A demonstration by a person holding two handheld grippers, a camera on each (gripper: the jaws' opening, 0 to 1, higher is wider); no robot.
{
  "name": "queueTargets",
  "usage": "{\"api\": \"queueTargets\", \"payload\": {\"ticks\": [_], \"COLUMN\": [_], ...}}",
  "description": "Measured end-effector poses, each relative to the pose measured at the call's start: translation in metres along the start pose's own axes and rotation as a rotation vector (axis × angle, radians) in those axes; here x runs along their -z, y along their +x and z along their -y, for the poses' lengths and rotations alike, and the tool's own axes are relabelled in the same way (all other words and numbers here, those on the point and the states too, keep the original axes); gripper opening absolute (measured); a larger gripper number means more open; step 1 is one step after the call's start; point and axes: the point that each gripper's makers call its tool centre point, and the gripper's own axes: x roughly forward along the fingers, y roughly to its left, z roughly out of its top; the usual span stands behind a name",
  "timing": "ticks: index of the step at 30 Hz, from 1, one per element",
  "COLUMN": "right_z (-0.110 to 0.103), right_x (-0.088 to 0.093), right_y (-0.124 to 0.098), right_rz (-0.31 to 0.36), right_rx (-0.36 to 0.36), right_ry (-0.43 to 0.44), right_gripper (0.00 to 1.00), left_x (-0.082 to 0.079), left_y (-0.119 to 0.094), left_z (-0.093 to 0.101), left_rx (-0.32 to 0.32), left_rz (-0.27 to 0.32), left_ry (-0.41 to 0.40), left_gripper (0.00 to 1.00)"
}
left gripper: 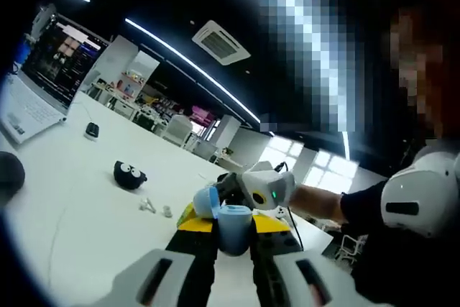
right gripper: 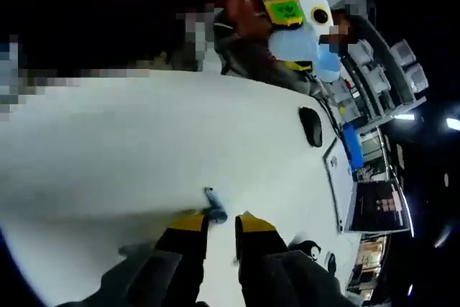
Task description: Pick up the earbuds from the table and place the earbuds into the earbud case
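Earbuds [left gripper: 157, 208] (small, white) on table [left gripper: 79, 213] — left jaws clamp rounded blue case [left gripper: 233, 226]; right narrowly apart.

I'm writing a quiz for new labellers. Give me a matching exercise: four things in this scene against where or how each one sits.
1 earbud case
2 earbuds
3 mouse
4 laptop

A open, screen lit
B clamped in the left gripper
C loose on the table, near the black fuzzy toy
D black, on the table near the laptop

Pairs: 1-B, 2-C, 3-D, 4-A
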Motion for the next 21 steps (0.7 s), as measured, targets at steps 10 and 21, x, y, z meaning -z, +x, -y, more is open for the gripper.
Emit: {"api": "queueTargets", "payload": {"ticks": [10, 21], "right_z": [0.001, 0.028], "right_x": [0.001, 0.006], "right_y": [0.005, -0.004], "right_rz": [0.028, 0.288], "right_rx": [0.017, 0.173], "right_ry": [0.136, 0.746], "right_gripper": [0.10, 0.10], "left_x": [0.000, 0.007], "left_y": [0.000, -0.006], "left_z": [-0.002, -0.022], "left_rx": [-0.006, -0.052], "left_rz": [0.001, -0.011], "left_ry": [0.003, 0.015], "left_gripper": [0.19, 0.19]}}
